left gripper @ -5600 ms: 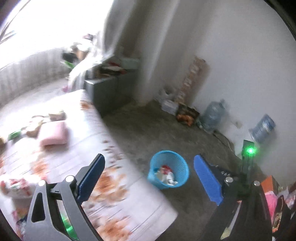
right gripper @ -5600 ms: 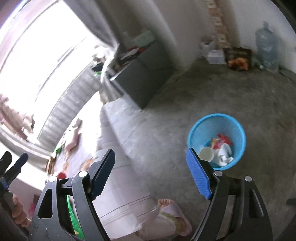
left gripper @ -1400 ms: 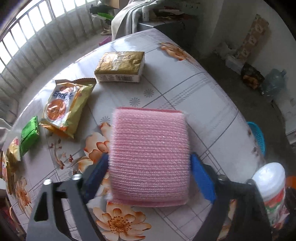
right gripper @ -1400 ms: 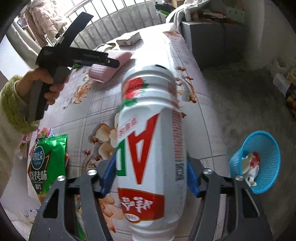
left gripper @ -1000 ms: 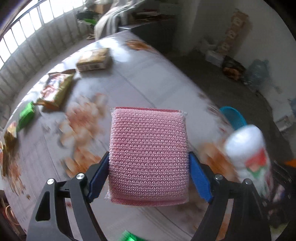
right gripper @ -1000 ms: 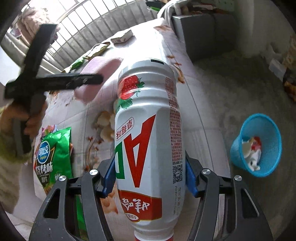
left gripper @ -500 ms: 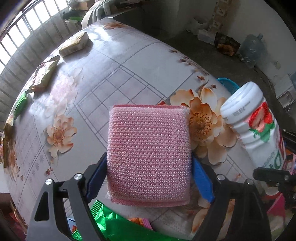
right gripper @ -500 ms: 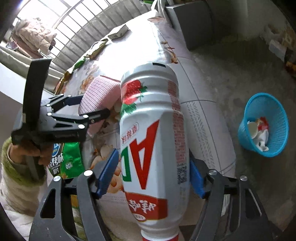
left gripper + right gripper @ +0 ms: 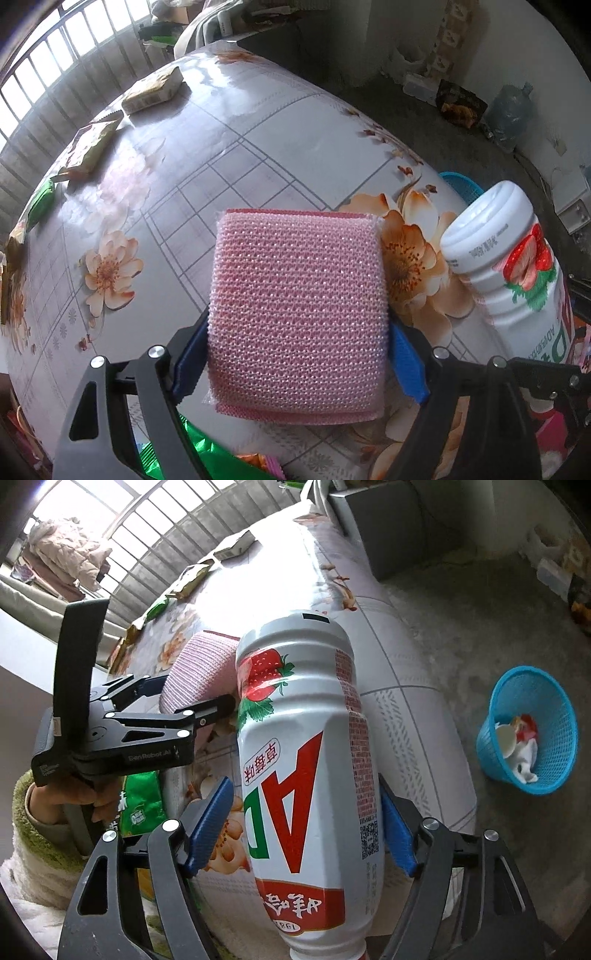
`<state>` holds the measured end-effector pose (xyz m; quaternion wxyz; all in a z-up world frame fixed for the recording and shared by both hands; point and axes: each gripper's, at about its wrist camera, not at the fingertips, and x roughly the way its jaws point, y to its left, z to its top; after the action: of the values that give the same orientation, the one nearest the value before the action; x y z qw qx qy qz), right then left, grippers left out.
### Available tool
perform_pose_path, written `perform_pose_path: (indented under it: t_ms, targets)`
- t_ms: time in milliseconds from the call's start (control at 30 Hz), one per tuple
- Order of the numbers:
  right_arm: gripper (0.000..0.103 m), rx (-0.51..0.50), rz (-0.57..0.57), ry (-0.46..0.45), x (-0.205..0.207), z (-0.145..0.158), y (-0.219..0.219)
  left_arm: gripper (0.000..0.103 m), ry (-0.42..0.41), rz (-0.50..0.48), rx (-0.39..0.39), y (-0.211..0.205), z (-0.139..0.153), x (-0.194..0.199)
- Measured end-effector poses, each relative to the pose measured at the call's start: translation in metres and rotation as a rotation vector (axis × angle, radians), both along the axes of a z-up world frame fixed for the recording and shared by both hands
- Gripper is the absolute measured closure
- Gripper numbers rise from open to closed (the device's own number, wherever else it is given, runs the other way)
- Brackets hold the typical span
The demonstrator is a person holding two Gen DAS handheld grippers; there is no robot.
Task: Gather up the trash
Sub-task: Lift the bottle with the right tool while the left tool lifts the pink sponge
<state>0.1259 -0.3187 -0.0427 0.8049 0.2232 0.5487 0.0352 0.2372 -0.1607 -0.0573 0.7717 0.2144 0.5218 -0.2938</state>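
Two grips: left hand-held gripper (image 9: 297, 328) on pink sponge (image 9: 295, 280), right hand-held gripper (image 9: 304, 790) on bottle (image 9: 303, 720), neck (image 9: 325, 949) cropped.

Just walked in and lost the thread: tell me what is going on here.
A person is clearing trash from a flowered table with two handheld grippers. The left gripper is shut on a pink sponge; the right gripper holds a white drink bottle upside down. Both are above the table. The blue bin on the floor already holds some waste. Snack packets remain on the table.
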Motion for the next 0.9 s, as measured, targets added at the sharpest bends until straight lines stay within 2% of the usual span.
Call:
perform_pose_path:
  t_ms: [100, 900]
  targets:
    - [0.042, -0.022, -0.009, -0.005, -0.001, 0.001, 0.000, 0.023, -0.023, 0.006, 0.003, 0.000, 0.001, -0.003]
    - [0.044, -0.018, -0.042, -0.045, -0.007, 0.012, -0.006, 0.023, -0.138, -0.001, -0.024, 0.006, 0.035, -0.032]
